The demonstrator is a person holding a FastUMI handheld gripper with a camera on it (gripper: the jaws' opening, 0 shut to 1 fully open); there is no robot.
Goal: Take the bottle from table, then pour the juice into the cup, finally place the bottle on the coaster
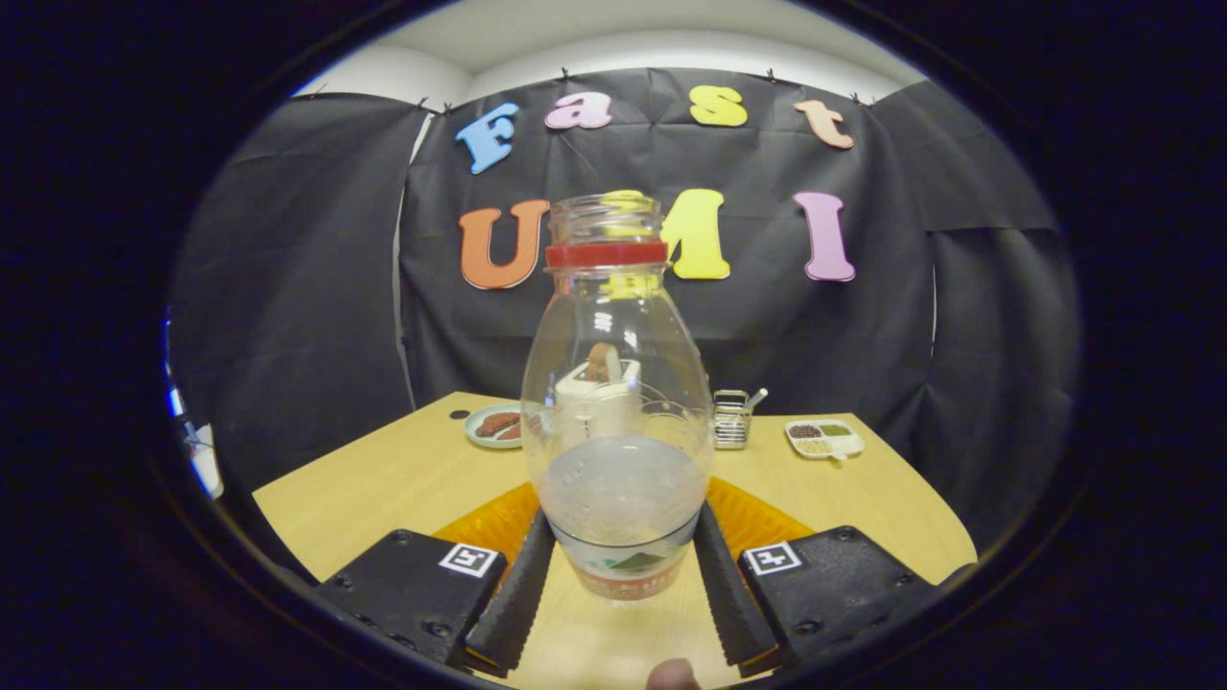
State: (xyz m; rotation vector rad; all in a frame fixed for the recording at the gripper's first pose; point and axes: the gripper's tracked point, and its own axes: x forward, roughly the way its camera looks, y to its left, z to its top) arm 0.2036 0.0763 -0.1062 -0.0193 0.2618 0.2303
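A clear bottle (616,402) stood upright between the tongs (621,585), both fingers pressed against its lower sides, over an orange coaster (757,517) on the wooden table (383,479).

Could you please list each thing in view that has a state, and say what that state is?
Bottle: upright, uncapped, clear, part full of pale liquid, held between the fingers.
Tongs: shut on the bottle, one finger on each side near its base.
Coaster: orange, flat on the table, behind the bottle's base.
Plate: holding brown food.
Divided dish: compartments filled.
Metal basket: upright on the table.
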